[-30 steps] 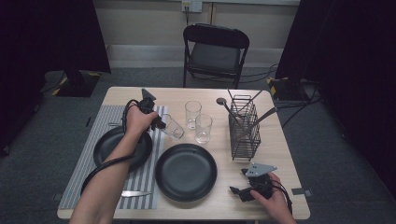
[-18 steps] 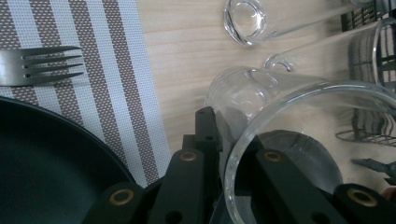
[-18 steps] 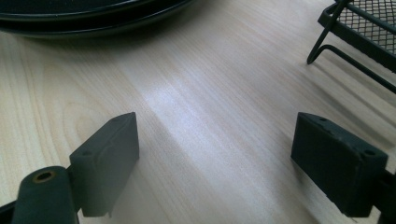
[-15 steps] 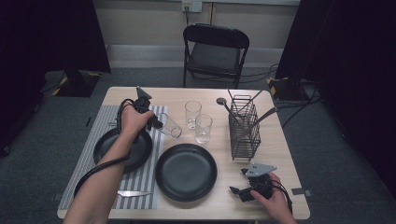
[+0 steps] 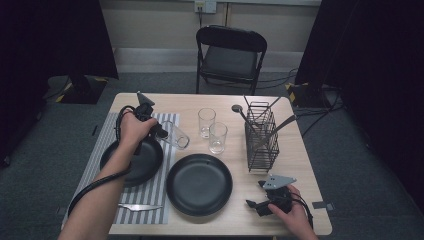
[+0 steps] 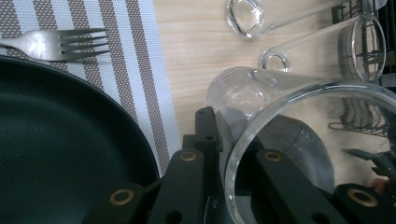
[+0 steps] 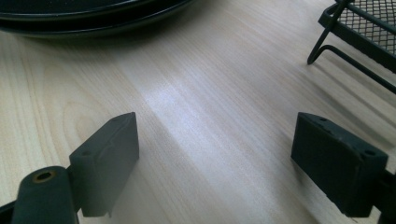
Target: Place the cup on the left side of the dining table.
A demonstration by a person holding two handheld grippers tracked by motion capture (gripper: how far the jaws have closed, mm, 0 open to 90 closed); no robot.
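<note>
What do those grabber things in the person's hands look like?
Both are black. The left gripper has a black cable trailing along the bare forearm. The right gripper carries a grey three-cornered plate on top. Up close, its jaws end in chunky black blocks, and the left gripper's black links have brass-coloured rivets. No sleeves show.

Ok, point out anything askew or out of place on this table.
One glass is tipped on its side, held by the left gripper with one jaw inside its rim, above the edge of the striped mat. The other two glasses stand upright. Nothing is spilled or broken.
</note>
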